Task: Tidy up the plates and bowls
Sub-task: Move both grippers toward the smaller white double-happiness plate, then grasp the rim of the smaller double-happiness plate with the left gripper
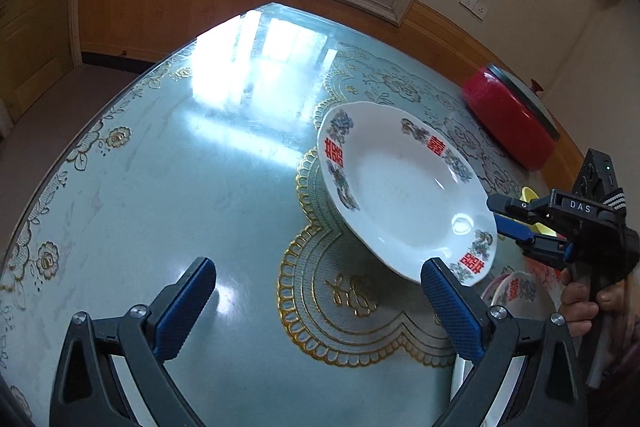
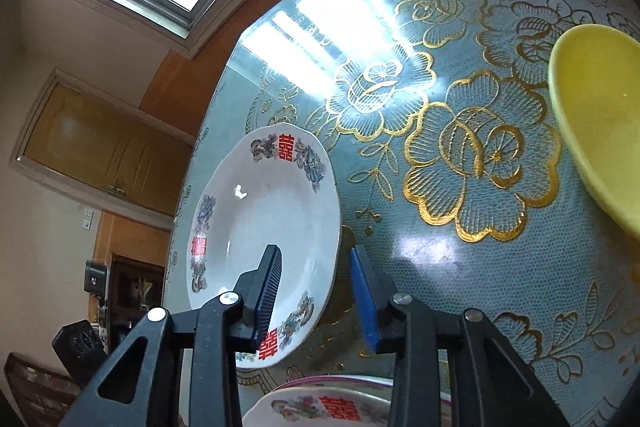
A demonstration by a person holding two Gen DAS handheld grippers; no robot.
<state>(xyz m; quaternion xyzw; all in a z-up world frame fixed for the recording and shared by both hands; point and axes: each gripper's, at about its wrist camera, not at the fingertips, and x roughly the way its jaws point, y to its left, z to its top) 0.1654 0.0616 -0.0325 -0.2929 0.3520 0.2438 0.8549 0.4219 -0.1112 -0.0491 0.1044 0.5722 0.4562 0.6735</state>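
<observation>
Sorting is only partly under way, judging from how the dishes lie. One white plate (image 1: 404,187) with red characters and flowers on its rim is off the table (image 1: 168,163), tilted, with the right gripper (image 2: 316,297) at its near edge: one of its fingers (image 2: 267,297) lies over the plate's inner face and the other stands beyond the rim, half closed around the edge, though I cannot tell for certain that the pads press on it. The left gripper (image 1: 320,311) hangs over bare table with its fingers spread wide and nothing between them; one tip stands just in front of the plate's rim, apart from it as far as I can see. Below the lifted plate, at the near edge of the table, sits at least one more patterned plate (image 2: 320,407), which looks like the start of a stack. A yellow bowl (image 2: 600,123) stands alone further right, not yet grouped with anything, and a red pot (image 1: 512,119) waits by the wall. So the plate in hand has yet to be set down, and the bowl is left to place.
</observation>
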